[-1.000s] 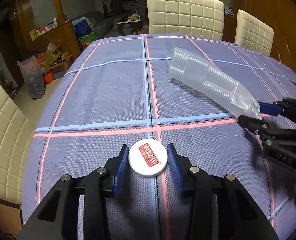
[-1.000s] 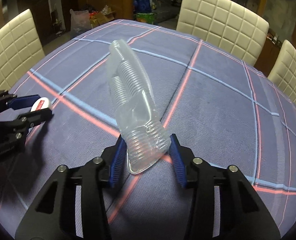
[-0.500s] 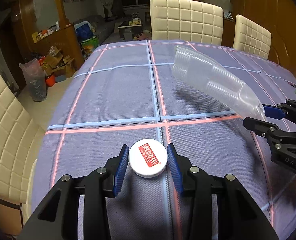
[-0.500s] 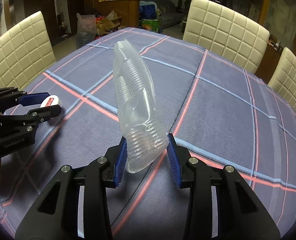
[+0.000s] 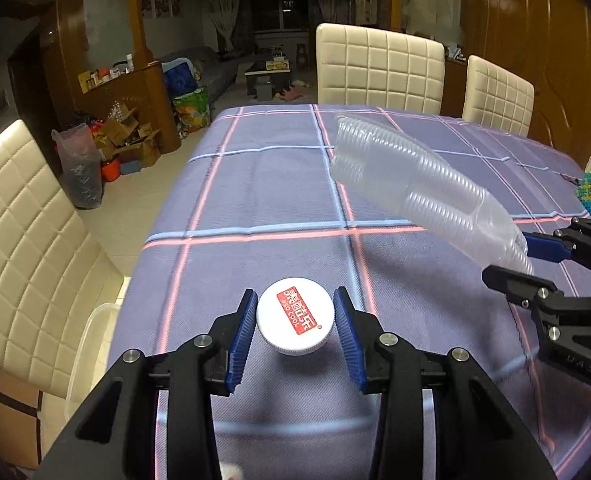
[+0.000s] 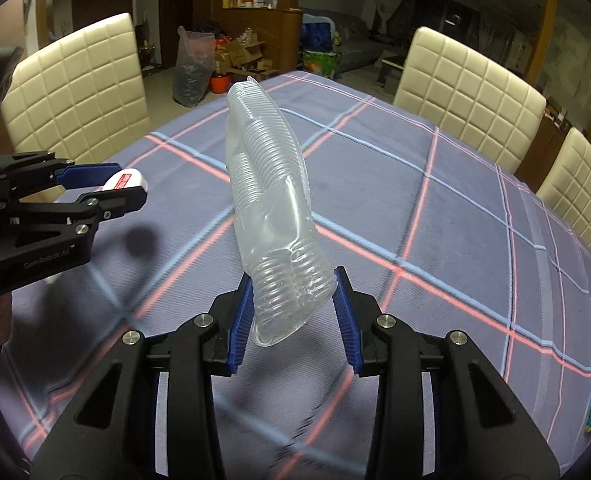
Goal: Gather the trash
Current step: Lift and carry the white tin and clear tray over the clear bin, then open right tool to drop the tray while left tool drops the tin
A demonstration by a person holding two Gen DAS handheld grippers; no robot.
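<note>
Above the plaid-covered worktop (image 5: 263, 184), the left tongs (image 5: 295, 320) gripped a white lid (image 5: 295, 316) with a red label, while the right tongs (image 6: 293, 312) clamped the sleeve of clear plastic cups (image 6: 267, 184), both held aloft.

Clear ribbed plastic cup stack (image 6: 273, 216), glossy white plastic lid (image 5: 295, 316) – woven matt tablecloth (image 5: 255, 184), quilted leathery chairs (image 5: 379, 68)

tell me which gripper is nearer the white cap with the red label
Left. The left gripper is shut on the white cap, holding it above the tablecloth. The right gripper is off to its right, shut on the sleeve of plastic cups.
</note>
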